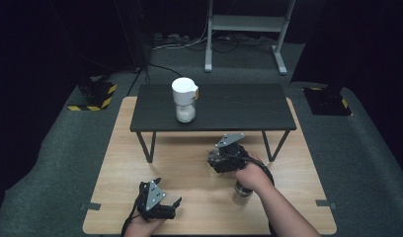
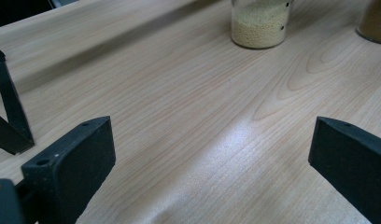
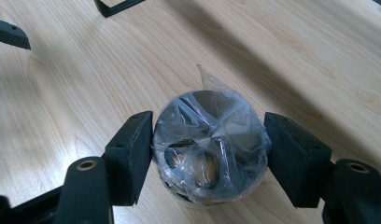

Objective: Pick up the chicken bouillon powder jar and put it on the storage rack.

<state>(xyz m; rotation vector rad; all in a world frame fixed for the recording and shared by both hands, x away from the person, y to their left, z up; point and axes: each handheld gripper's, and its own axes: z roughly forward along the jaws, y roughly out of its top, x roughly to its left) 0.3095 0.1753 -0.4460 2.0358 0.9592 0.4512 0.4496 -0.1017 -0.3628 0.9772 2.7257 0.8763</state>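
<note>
Clear plastic film is stretched, creased, over the mouth of a round jar (image 3: 211, 147) that stands upright on the light wooden surface (image 1: 189, 173), its long axis vertical and its covered mouth facing up at the right gripper view; brown contents show dimly through the wrap. The right claw (image 3: 209, 154) straddles this jar, one jaw at each side, pressing or all but touching the wrap. In the high view the right claw (image 1: 224, 159) sits near the low black table (image 1: 239, 106), on which a white-lidded jar (image 1: 184, 98) of white grains stands. Another glass jar (image 1: 241, 191) stands by the person's right wrist. The left claw (image 2: 209, 161) hovers with jaws spread wide, holding nothing, aimed at a jar of pale yellow grains (image 2: 259, 22).
</note>
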